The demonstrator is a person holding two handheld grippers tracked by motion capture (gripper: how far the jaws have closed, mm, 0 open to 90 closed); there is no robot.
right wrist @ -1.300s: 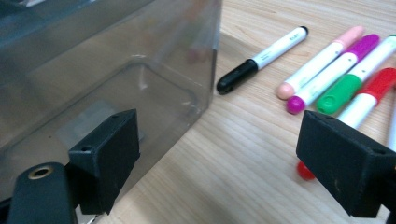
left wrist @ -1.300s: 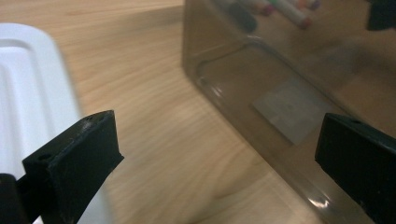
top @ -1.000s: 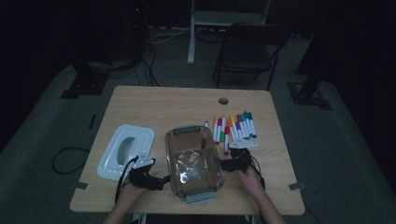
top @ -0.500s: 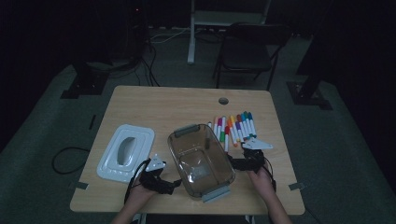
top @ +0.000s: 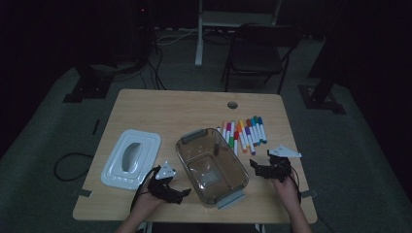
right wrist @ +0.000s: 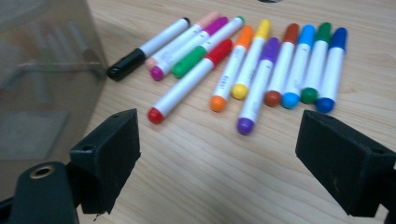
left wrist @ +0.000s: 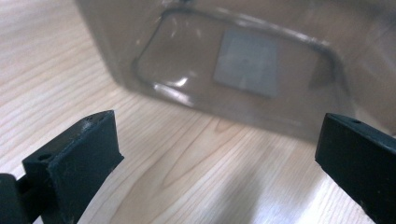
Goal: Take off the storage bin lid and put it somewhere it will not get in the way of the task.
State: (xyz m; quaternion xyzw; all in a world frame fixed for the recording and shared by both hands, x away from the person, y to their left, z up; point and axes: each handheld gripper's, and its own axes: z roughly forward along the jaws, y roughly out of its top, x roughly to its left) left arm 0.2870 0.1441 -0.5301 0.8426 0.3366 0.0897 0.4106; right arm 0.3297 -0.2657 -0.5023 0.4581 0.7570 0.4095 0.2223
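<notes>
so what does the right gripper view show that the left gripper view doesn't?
Right gripper view: a row of white-barrelled felt markers with coloured caps lying on the table, ahead of the open right claw.

Left gripper view: the clear plastic container's floor with a grey square label, ahead of the open left claw.

Both: the light wooden tabletop and a wall of the clear plastic container; both claws hold nothing.

Claw: right claw (right wrist: pixel 219 163) with jaws spread wide, nothing between them; hovering just over the surface (right wrist: pixel 196 186)
Markers: row of markers (right wrist: pixel 247 65) lying side by side ahead of the jaws; caps of many colours
Container: clear container (right wrist: pixel 42 79) at left, its wall beside the black marker (right wrist: pixel 140 51)
</notes>
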